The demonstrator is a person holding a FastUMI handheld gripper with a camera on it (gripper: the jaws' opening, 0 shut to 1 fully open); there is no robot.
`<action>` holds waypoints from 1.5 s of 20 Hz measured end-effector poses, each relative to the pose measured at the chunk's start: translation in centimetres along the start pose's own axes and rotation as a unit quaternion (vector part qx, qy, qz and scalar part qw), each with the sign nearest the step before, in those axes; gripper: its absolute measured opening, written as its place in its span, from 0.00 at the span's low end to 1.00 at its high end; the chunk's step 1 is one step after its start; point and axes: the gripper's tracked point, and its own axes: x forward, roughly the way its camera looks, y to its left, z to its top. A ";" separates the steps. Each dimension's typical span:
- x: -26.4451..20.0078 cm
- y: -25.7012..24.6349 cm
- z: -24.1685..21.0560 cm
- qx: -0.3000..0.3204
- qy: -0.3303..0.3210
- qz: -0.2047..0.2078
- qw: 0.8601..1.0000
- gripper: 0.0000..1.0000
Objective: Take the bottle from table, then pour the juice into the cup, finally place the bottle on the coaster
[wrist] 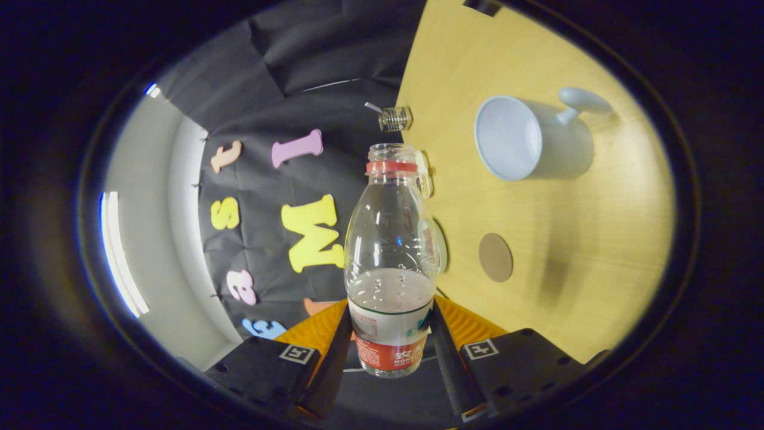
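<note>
- We have the clear plastic bottle (391,263) with the red neck ring and the red-and-white label clamped between the two fingers of the gripper (391,337), which press on its labelled lower part from either side; its mouth is open, with no cap on it.
- The whole view is rolled over, so the yellow wooden table (591,286) stands like a wall beside the bottle; we judge the gripper is tipped for the pour, or close to it.
- The pale blue cup (525,140) with its handle sits well apart from the bottle's mouth, off to one side. Liquid leaving the neck from here would land on the table, so we should bring the mouth over the rim first.
- The liquid fills only the lower part, so a steep, fast tilt could send it out in a surge.
- The grip is low on a smooth label; the bottle might slip or swivel.
- The round brown coaster (495,257) lies bare, nearer than the cup; a small clear stoppered jar (396,118) stands at the table's far edge, where a wide swing could knock it.
</note>
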 end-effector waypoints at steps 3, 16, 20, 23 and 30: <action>-2.6 -2.0 -1.1 -0.168 0.014 -0.046 0.985 0.76; -3.7 6.9 -3.9 -0.700 -0.050 -0.087 0.707 0.77; -3.0 9.3 -4.2 -0.720 -0.058 -0.054 0.689 0.77; -0.7 10.1 -3.3 -0.731 -0.070 -0.052 0.677 0.77; 6.7 7.8 -2.3 -0.728 -0.052 -0.059 0.681 0.78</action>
